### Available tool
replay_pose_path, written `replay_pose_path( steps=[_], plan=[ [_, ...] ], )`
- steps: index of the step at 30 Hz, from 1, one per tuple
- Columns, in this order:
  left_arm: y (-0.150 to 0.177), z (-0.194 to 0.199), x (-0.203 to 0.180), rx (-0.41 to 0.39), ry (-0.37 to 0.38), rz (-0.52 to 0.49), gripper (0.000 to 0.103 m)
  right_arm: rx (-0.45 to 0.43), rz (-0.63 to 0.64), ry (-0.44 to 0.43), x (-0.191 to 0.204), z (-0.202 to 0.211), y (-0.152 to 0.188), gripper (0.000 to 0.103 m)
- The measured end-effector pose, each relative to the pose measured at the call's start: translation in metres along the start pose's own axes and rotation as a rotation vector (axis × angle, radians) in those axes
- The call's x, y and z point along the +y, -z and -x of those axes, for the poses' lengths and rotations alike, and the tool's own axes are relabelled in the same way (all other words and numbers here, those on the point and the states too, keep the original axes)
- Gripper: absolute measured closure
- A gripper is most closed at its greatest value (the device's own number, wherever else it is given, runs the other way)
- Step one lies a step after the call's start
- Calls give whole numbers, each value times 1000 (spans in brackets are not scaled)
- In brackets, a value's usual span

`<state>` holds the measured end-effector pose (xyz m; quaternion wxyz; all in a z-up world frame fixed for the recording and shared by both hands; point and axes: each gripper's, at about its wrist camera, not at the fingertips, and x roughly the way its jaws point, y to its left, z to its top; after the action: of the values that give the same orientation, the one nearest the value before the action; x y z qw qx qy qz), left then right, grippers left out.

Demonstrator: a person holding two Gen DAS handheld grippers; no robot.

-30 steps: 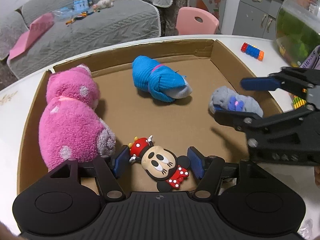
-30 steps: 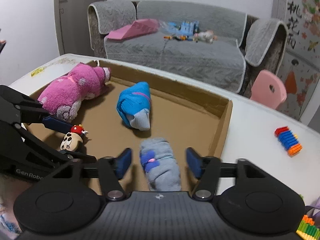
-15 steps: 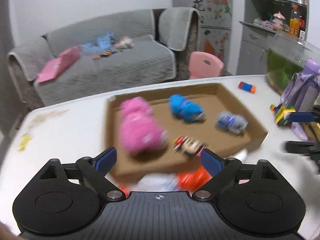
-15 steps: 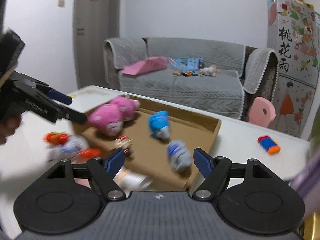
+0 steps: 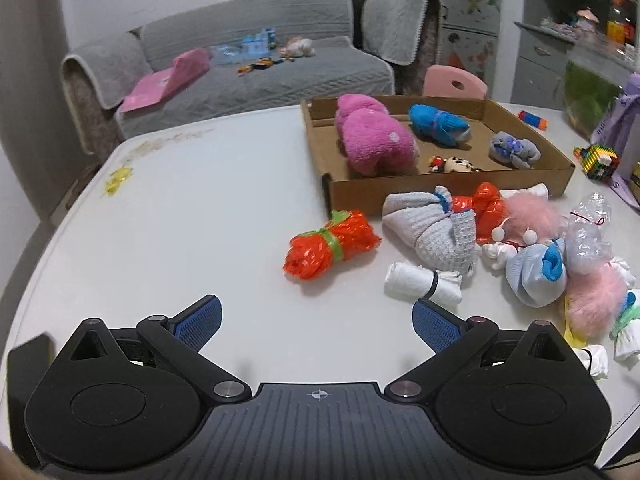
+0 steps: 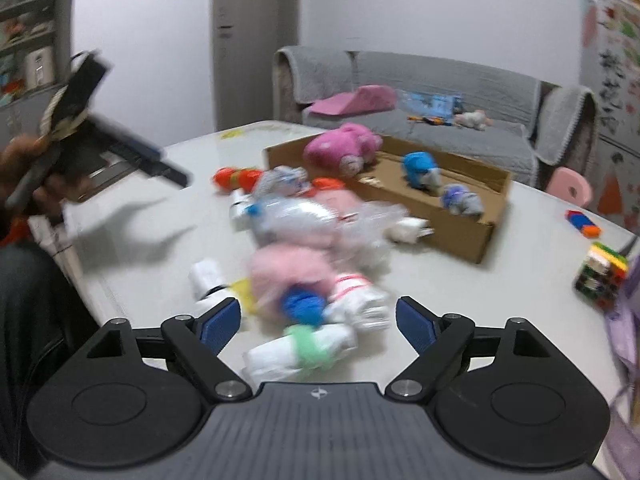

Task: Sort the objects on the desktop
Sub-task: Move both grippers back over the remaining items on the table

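Observation:
A cardboard tray holds a pink plush, a blue sock roll, a grey sock roll and a mouse toy. In front of it lies a pile: an orange bag bundle, a grey sock bundle, a white roll and pink fluffy pieces. My left gripper hangs over bare table short of the pile, jaws opening and empty. My right gripper is opening too. A white roll with a green band lies between its pads, untouched.
A coloured block cube, a blue-orange block and a purple bottle stand right of the tray. A pink chair and grey sofa lie beyond the table. A hand holds the left gripper.
Both grippers have pulled back out of the tray to the near side of the table and widened. The mouse toy and grey sock roll stay lying in the tray.

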<state>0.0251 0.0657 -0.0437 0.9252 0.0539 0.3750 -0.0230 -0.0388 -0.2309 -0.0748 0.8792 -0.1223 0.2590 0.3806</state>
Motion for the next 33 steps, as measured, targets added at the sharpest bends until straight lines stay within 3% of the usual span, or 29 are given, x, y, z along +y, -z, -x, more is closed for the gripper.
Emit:
replay_pose_path(
  steps=[16, 24, 33],
  plan=[
    [-23, -68, 6, 74, -18, 70, 1, 126, 86, -53, 2, -25, 19, 19],
    [-31, -97, 16, 115, -28, 112, 1, 124, 82, -59, -3, -25, 22, 19],
    [-31, -101, 6, 84, -29, 124, 0, 119, 73, -72, -6, -26, 22, 19]
  ],
)
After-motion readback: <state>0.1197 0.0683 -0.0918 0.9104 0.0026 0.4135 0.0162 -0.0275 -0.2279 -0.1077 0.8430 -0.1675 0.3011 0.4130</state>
